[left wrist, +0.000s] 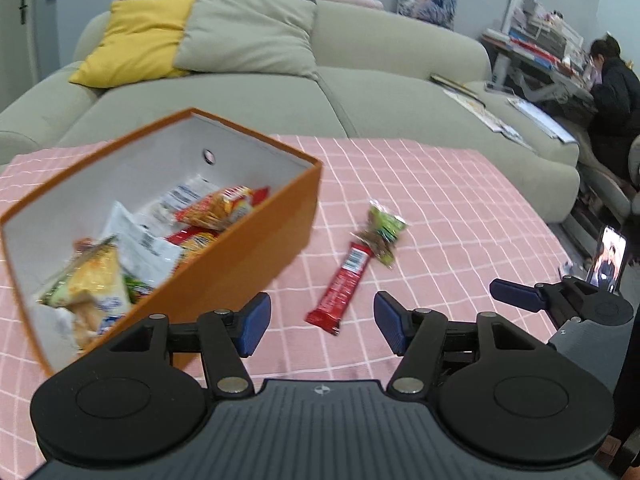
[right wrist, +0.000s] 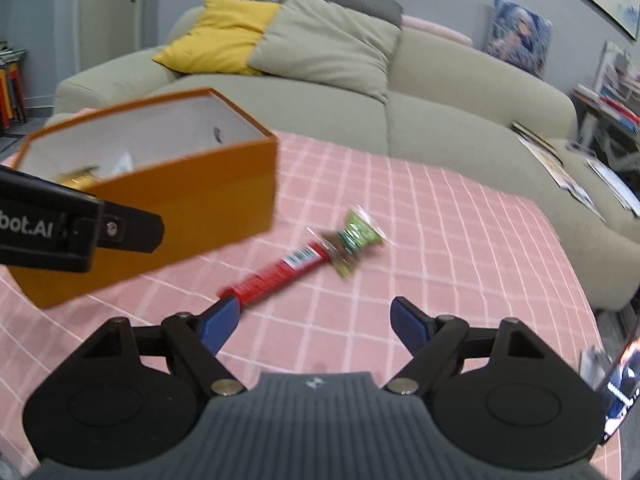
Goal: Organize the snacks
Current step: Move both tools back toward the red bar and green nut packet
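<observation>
An orange box (left wrist: 240, 256) with a white inside stands on the pink checked cloth and holds several snack packets (left wrist: 212, 210). A red snack bar (left wrist: 344, 282) and a green-and-brown packet (left wrist: 382, 232) lie on the cloth to the right of the box. My left gripper (left wrist: 320, 326) is open and empty, just short of the red bar. My right gripper (right wrist: 316, 326) is open and empty, with its left fingertip at the near end of the red bar (right wrist: 276, 274). The green packet (right wrist: 352, 240) lies past it. The orange box (right wrist: 168, 216) is at the left.
A beige sofa (left wrist: 360, 96) with a yellow pillow (left wrist: 136, 40) and a beige pillow (left wrist: 248, 32) runs behind the table. A phone (left wrist: 608, 258) stands at the table's right edge. A person (left wrist: 612, 92) sits at a cluttered desk far right.
</observation>
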`<state>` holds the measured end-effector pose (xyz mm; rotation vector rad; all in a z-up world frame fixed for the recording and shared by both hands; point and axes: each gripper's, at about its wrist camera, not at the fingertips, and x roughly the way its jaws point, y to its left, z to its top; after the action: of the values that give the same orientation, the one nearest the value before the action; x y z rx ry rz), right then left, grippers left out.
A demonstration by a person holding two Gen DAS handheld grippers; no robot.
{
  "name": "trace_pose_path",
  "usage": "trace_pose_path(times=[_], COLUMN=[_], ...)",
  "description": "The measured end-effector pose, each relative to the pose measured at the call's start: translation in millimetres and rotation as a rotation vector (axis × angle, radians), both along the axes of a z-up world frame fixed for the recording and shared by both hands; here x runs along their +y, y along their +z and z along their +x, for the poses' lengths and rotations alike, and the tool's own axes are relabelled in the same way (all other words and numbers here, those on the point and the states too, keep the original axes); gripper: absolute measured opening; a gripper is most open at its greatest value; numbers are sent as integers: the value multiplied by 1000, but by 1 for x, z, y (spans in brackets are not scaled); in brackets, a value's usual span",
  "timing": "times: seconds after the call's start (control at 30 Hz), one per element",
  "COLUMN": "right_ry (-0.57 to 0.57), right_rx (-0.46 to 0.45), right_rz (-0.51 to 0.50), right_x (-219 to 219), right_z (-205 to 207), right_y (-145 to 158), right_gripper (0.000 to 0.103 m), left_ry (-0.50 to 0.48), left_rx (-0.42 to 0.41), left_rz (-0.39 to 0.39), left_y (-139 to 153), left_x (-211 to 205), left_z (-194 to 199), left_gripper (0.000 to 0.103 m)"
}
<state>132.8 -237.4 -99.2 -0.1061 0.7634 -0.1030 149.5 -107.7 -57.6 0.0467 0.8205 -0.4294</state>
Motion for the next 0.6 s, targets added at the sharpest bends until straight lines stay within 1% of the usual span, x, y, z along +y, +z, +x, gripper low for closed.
trace_pose_path(times=[0.13,0.33,0.53,0.6], right_ry=[-24,-53,-65,-64], right_rx=[23,49,48,45], right_rz=[-7,-7,-10,1], right_x=[-18,-43,-65,-72], right_z=[4,14,30,37], right_y=[-13,-29,-40,-42], right_gripper=[77,72,67,66], left_ry=[-21,-59,-97,-109], left_rx=[29,69,93,99], left_rz=[26,57,84,100], left_y=[-14,-34,-53,-59], left_x=[-18,-46,-70,-75], left_z=[11,33,54,61], left_gripper=[65,63,62,60])
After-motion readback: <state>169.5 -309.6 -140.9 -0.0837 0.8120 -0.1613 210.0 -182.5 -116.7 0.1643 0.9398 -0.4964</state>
